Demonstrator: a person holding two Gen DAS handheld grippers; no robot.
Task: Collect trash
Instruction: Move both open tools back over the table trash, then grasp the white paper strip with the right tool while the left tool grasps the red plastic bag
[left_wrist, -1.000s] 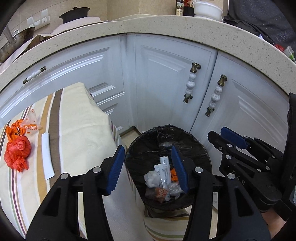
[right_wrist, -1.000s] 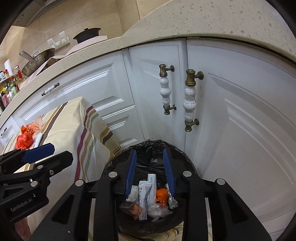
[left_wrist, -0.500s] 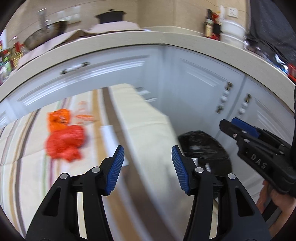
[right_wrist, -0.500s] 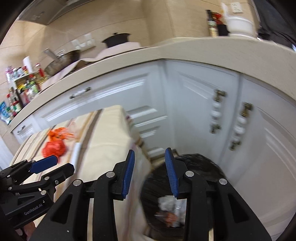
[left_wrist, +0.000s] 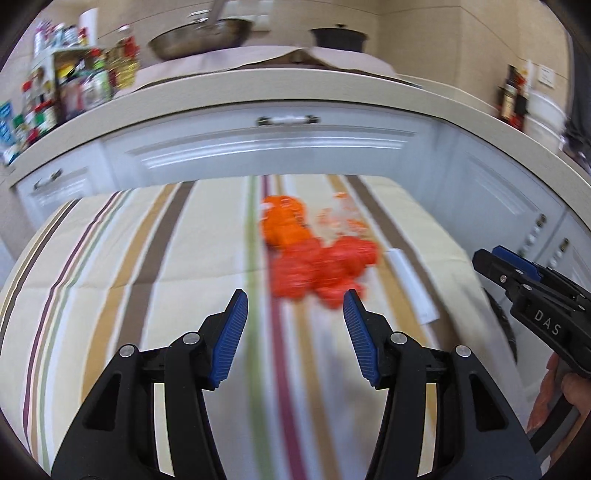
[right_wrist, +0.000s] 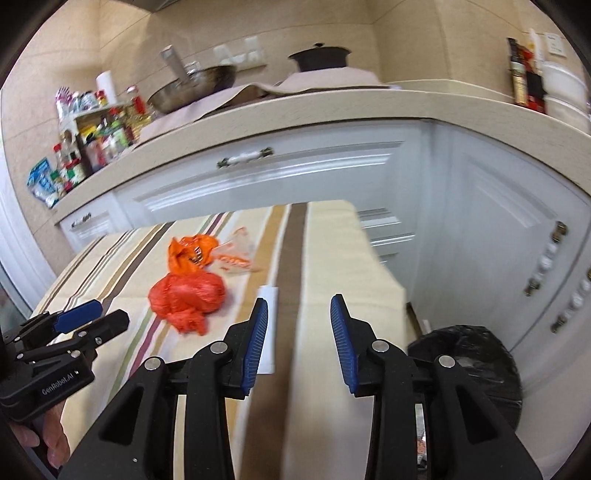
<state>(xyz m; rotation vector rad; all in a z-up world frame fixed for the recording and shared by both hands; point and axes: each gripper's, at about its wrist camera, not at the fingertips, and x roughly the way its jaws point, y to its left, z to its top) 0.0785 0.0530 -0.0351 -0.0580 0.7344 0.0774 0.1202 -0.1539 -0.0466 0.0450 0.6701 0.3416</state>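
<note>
The surface wears a matt woven cloth with stripes. On it, the red bag is thin crinkled plastic with a slight sheen, and the orange wrapper looks like glossy film. The white strip appears smooth and matt, like paper. The bin liner is shiny black plastic. Each claw, left and right, is matt black plastic with ribbed blue pads. The cabinet doors are glossy white; the worktop is speckled stone.
</note>
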